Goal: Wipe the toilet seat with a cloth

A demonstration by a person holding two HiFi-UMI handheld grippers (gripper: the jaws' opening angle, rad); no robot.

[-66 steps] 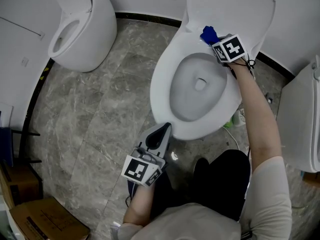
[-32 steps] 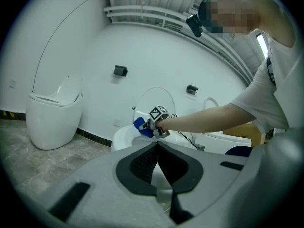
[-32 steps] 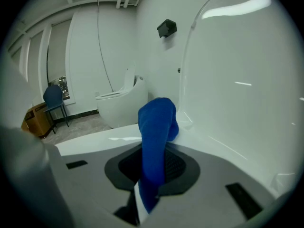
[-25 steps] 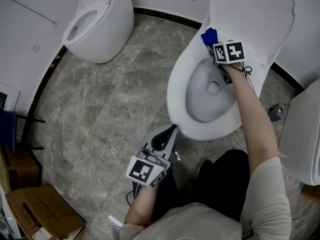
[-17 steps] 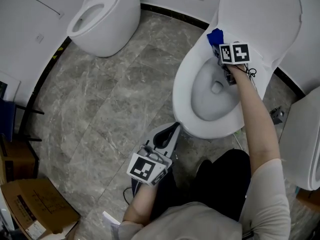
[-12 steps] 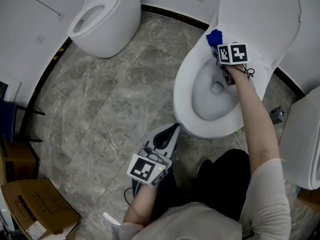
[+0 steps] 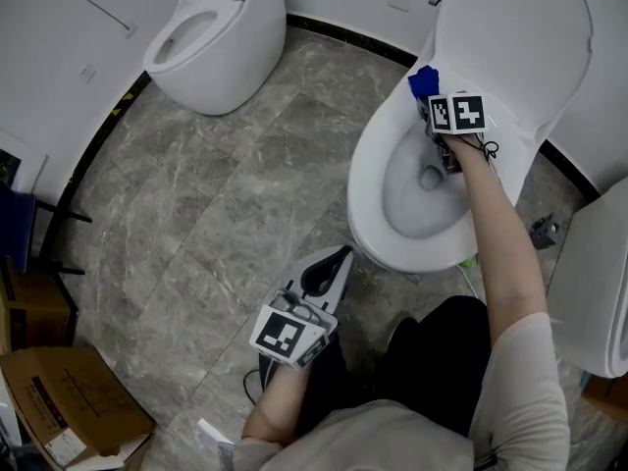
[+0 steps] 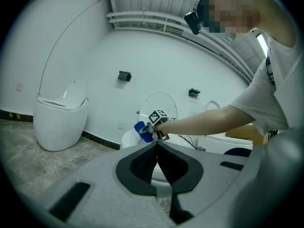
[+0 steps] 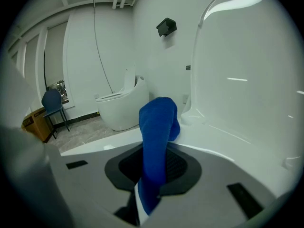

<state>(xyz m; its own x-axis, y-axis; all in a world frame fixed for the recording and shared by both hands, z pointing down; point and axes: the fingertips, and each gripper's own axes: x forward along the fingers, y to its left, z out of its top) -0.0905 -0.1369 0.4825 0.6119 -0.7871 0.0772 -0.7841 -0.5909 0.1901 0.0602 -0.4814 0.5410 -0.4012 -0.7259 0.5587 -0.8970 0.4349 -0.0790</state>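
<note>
cloth (image 7: 422, 80) has slid along the toilet seat's (image 7: 367, 180) rear; wiping continues
right gripper (image 7: 433, 99) clamps it; left gripper (image 7: 330, 262) closed, idle.

No text can be read. A label (image 7: 61, 446) is seen on the cardboard box (image 7: 88, 400) at 8 o'clock, its print too small. Only black-and-white square patterns are carried by the left marker cube (image 7: 287, 335) at 6 o'clock and the right marker cube (image 7: 459, 113) at 1 o'clock.

Head view looks steeply down; both gripper views share the toilet (image 7: 365, 192).
</note>
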